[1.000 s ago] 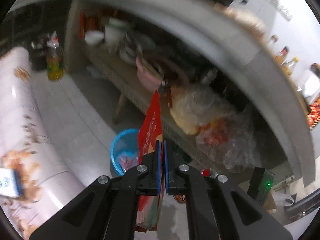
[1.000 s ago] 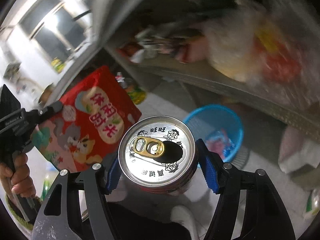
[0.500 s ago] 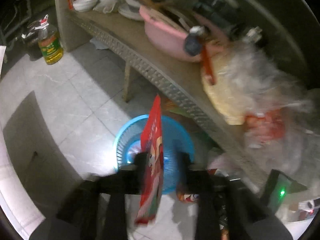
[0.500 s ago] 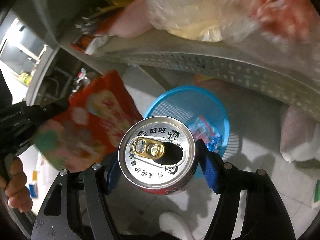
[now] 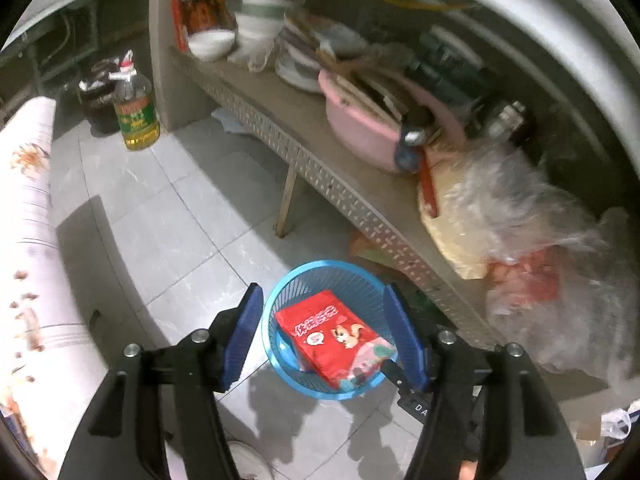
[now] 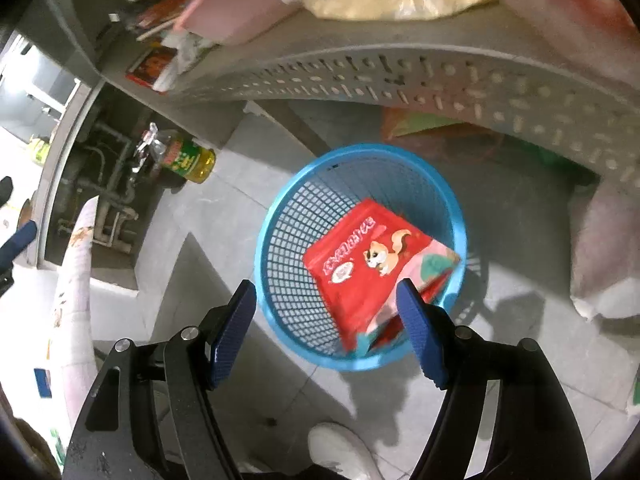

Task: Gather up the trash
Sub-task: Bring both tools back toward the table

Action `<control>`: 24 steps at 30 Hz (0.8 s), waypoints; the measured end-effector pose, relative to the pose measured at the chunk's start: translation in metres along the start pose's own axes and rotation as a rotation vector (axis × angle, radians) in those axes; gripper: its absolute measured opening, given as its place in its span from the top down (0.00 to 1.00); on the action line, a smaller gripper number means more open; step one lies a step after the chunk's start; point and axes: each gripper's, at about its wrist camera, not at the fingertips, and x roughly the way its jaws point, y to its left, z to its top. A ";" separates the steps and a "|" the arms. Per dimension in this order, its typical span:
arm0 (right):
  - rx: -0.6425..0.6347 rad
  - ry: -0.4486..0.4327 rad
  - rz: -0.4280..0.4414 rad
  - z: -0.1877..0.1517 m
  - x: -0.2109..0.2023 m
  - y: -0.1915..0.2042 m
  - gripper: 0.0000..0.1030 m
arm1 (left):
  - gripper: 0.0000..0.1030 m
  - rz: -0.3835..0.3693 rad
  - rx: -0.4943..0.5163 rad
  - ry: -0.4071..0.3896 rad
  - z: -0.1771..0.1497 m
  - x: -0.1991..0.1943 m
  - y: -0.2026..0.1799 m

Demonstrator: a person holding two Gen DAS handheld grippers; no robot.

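Observation:
A blue mesh waste basket stands on the tiled floor under a low shelf; it also shows in the right wrist view. A red snack bag with a squirrel picture lies inside it, also seen in the right wrist view. My left gripper is open and empty, right above the basket. My right gripper is open and empty too, above the basket's near rim. The drink can is not visible; the bag covers most of the basket's inside.
A perforated shelf edge runs above the basket, loaded with a pink basin, bowls and plastic bags. An oil bottle stands on the floor at the left. A white shoe is below the right gripper.
Both grippers have opened. The left let go of the red snack bag, which now lies in the basket. The right let go of the drink can, now out of sight.

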 end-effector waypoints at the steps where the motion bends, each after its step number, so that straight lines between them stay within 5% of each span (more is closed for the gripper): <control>1: -0.008 -0.008 0.002 -0.003 -0.007 0.002 0.32 | 0.39 0.000 0.009 -0.013 -0.003 -0.010 0.000; 11: -0.132 -0.042 0.051 -0.043 -0.073 0.045 0.29 | 0.29 -0.052 0.027 -0.153 -0.069 -0.138 0.023; 18: -0.273 -0.034 0.156 -0.069 -0.109 0.100 0.26 | 0.25 0.008 0.028 -0.260 -0.140 -0.217 0.065; 24: -0.388 0.018 0.303 -0.091 -0.122 0.166 0.25 | 0.25 0.117 -0.123 -0.352 -0.204 -0.279 0.136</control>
